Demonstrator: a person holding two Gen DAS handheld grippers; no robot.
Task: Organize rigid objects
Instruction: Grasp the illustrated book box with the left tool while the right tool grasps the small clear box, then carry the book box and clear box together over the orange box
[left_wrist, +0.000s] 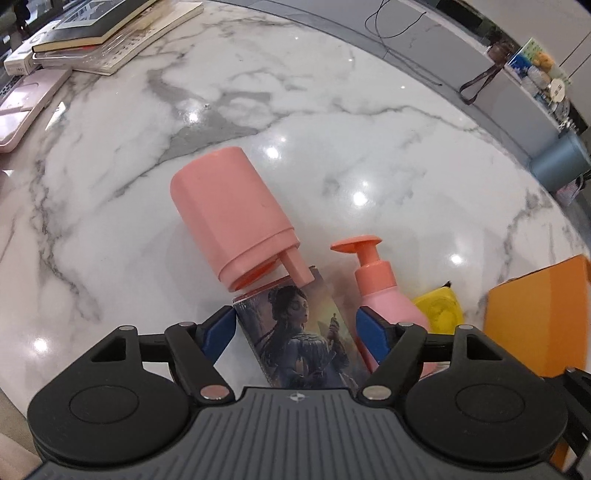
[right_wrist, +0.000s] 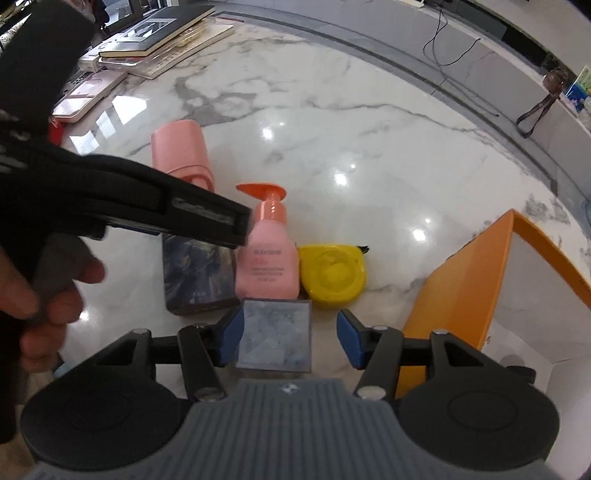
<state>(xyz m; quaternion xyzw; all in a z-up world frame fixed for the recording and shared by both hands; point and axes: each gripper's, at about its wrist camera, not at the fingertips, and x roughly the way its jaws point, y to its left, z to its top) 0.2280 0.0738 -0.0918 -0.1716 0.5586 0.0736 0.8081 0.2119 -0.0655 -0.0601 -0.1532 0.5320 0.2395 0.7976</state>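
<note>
Card box (left_wrist: 299, 332) lies near the bench's (left_wrist: 332, 129) front edge, between the wide-open, empty left hand-held gripper (left_wrist: 295, 332). Right hand-held gripper (right_wrist: 290, 338), half open, straddles a clear cube (right_wrist: 273, 338), perhaps touching. Closing could knock the pump bottle (left_wrist: 388, 302) beside.

A row of things is set on the marble table (right_wrist: 369, 122). Seen from the right wrist view, the picture box (right_wrist: 199, 275) lies flat at the left, the pump bottle (right_wrist: 267, 258) is placed just to its right, touching it or nearly so, and the tape measure (right_wrist: 332, 275) lies just right of the bottle. The large dispenser (right_wrist: 181, 147) is laid on its side behind the picture box. A small square box (right_wrist: 275, 334) is found in front of the bottle. An open carton (right_wrist: 465, 280) stands at the far right. Stacked books (right_wrist: 162, 37) are kept at the far left corner, well apart.
</note>
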